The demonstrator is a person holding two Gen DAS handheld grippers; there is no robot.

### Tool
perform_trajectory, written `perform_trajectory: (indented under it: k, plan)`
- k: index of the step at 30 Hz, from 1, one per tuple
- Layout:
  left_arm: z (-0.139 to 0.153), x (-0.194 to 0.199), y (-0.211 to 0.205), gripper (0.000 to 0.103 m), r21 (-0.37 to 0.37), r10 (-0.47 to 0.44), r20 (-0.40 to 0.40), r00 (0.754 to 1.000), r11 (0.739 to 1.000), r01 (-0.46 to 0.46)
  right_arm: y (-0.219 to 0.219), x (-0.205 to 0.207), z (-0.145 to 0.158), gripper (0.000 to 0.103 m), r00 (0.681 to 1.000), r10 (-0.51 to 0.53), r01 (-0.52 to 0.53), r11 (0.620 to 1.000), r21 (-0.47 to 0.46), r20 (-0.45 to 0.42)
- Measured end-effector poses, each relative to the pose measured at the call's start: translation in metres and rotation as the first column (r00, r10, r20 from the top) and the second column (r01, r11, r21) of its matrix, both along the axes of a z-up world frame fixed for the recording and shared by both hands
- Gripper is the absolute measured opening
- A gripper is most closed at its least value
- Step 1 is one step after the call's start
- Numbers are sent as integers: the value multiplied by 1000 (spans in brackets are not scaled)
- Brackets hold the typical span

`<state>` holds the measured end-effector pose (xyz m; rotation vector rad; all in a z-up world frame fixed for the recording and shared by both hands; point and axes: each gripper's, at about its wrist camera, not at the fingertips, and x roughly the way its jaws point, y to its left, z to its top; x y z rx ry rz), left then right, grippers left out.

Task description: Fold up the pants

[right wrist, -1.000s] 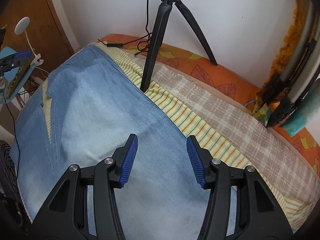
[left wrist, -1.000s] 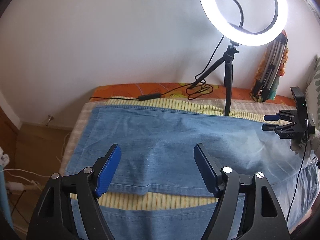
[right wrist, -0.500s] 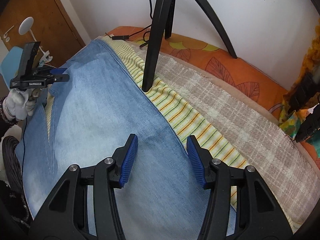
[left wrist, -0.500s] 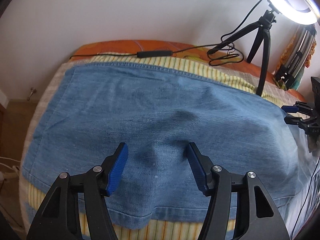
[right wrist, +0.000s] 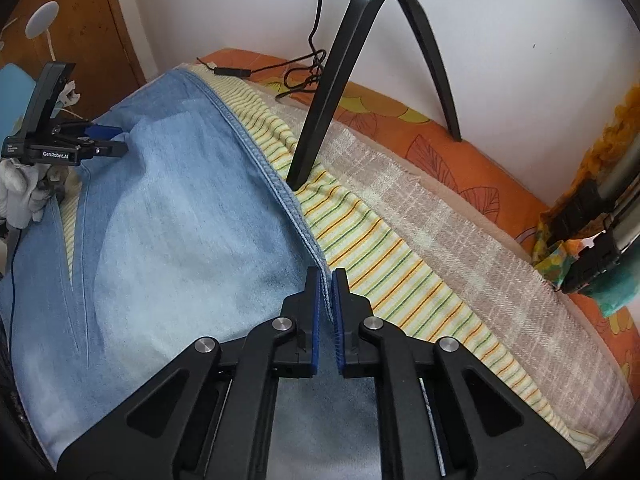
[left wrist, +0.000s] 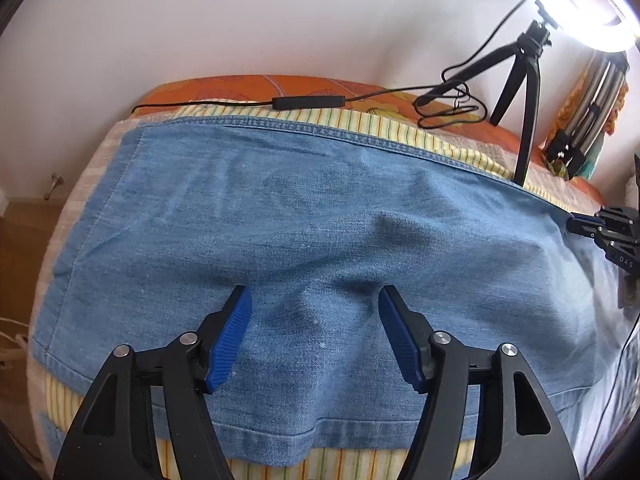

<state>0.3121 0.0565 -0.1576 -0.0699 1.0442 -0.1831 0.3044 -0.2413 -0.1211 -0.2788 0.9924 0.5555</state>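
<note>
Right tongs [right wrist: 327, 280] just closed, pinching pants [right wrist: 168, 216] seam; left tongs [left wrist: 314, 312] spread, seemingly touching denim.

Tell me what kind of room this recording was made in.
Most likely a bedroom at home, set up for filming. The jeans lie on a bed with an orange floral sheet and striped cover, against a white wall; a ring light on a tripod stands on it.
</note>
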Motion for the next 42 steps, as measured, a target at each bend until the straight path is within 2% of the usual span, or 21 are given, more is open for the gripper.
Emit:
perform_trajectory:
  k: [6,8,11,13,15,17,19,22,24,25,27,28,29,30,33,34,35,36,37,39,42]
  plan:
    - [27,-1,22,66,-50,60,32,998,997,-58,-3,-24,31,6,999,-14,11,998,68,53]
    - [36,2,29,73,-75,83,35,996,994,-80,5,-39,41,5,998,5,-11,996,91,66]
    - [48,13,36,74,-119,121,42,992,986,-115,17,-68,54,5,995,42,-51,994,95,96]
    - [49,25,39,78,-167,144,29,989,976,-138,21,-84,58,5,992,63,-73,993,98,106]
    - [45,37,42,78,-232,156,-16,988,960,-155,25,-97,61,5,990,80,-91,991,98,112]
    - [38,50,40,78,-266,182,-64,981,945,-192,30,-109,61,5,988,103,-113,990,79,118]
    - [30,60,38,79,-266,207,-105,973,937,-228,36,-118,59,5,984,133,-140,988,56,116]
    - [16,68,34,78,-178,248,-162,955,945,-276,37,-126,57,5,981,157,-163,986,40,118]
    - [4,71,36,78,-149,273,-190,943,942,-302,36,-127,56,5,980,162,-168,985,46,114]
    - [0,70,39,73,-144,286,-192,939,938,-315,34,-126,56,5,981,158,-165,985,55,112]
    - [-5,69,45,56,-145,310,-163,937,932,-334,31,-124,55,5,983,155,-162,984,70,103]
    - [-5,68,48,38,-146,317,-144,938,930,-337,31,-123,53,5,982,158,-165,984,67,104]
    - [-5,66,50,11,-150,316,-131,940,931,-334,31,-122,51,5,982,161,-168,984,63,102]
    - [-6,65,53,7,-157,315,-125,941,930,-332,31,-121,49,5,981,166,-172,983,59,96]
    - [-5,58,57,7,-172,294,-89,952,936,-306,29,-113,44,6,981,172,-175,984,30,91]
    - [-5,56,56,7,-164,286,-80,955,941,-296,29,-110,41,11,980,175,-177,984,5,94]
    - [-5,56,57,7,-163,281,-75,957,943,-290,29,-107,39,29,978,181,-179,983,-30,102]
    - [-5,56,57,7,-161,281,-70,957,944,-289,28,-103,34,52,974,199,-193,979,-66,104]
    - [-6,55,57,7,-157,282,-62,958,945,-288,27,-99,30,59,973,210,-201,975,-96,100]
    - [-4,53,58,7,-153,275,-52,960,948,-280,21,-90,18,61,974,220,-213,971,-111,57]
    - [0,52,59,7,-154,272,-30,962,949,-274,12,-82,4,61,976,214,-203,963,-175,45]
